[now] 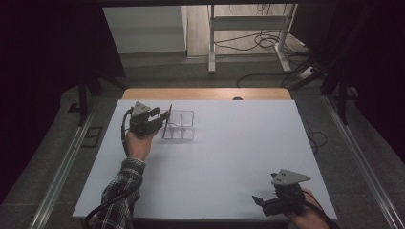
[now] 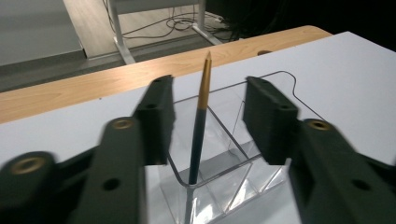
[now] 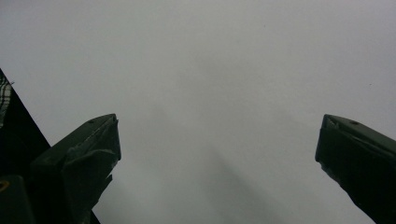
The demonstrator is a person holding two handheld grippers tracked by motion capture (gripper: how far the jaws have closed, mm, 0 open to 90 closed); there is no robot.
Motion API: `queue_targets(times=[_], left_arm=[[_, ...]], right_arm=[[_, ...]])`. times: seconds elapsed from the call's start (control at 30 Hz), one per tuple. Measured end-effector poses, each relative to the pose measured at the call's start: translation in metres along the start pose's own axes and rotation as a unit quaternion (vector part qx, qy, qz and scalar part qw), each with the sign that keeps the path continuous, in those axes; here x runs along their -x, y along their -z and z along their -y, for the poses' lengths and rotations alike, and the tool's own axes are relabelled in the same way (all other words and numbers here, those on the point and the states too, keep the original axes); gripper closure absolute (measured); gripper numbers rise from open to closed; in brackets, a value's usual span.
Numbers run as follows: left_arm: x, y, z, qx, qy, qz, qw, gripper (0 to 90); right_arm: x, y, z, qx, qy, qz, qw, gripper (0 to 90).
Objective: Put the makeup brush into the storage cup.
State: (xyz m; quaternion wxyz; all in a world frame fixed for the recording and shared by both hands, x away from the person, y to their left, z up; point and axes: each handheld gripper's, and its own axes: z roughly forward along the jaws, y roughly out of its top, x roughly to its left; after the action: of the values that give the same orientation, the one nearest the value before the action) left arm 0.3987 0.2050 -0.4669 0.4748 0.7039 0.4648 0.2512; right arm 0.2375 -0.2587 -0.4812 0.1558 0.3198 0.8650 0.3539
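While the pen stands loose between spread jaws, the step in hand reads as letting it settle into the organiser.

Pen: slim dark-blue pen with a gold upper part (image 2: 200, 121) stands nearly upright, its lower end inside the near compartment of the clear acrylic divided organiser (image 2: 243, 184).
Left gripper: black two-jaw left gripper (image 2: 208, 119) is spread wide; neither jaw touches the pen.
Right gripper: black two-jaw right gripper (image 1: 260, 200) is agape, holding nothing, over the white table top (image 1: 229, 152), well apart from the organiser.
Doing it well: draw the left gripper straight back and up, keeping both jaws clear of the shaft, so the pen leans on the wall rather than tipping out.
Risk: a sideways brush could topple it.
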Motion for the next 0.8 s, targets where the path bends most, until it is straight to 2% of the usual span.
queue_targets(times=[0.17,0.4,0.7,0.8], left_arm=[[-0.0008,0.0032,-0.0023,0.005,0.007,-0.005,1.0000,34.4],[-0.0007,0.0072,-0.0056,0.007,0.012,0.001,0.9999,23.5],[0.0001,0.0083,-0.0092,0.000,0.019,0.004,0.9998,2.8],[-0.0001,0.0085,-0.0096,-0.005,0.022,0.011,0.9997,0.0]], right_arm=[[0.0000,-0.0001,0.0000,-0.001,0.000,0.000,1.0000,0.2],[0.0000,-0.0004,-0.0001,-0.002,-0.001,0.000,1.0000,0.2],[-0.0001,-0.0007,-0.0002,-0.004,0.000,0.000,1.0000,0.2],[-0.0001,-0.0008,-0.0002,-0.005,0.000,0.000,1.0000,0.2]])
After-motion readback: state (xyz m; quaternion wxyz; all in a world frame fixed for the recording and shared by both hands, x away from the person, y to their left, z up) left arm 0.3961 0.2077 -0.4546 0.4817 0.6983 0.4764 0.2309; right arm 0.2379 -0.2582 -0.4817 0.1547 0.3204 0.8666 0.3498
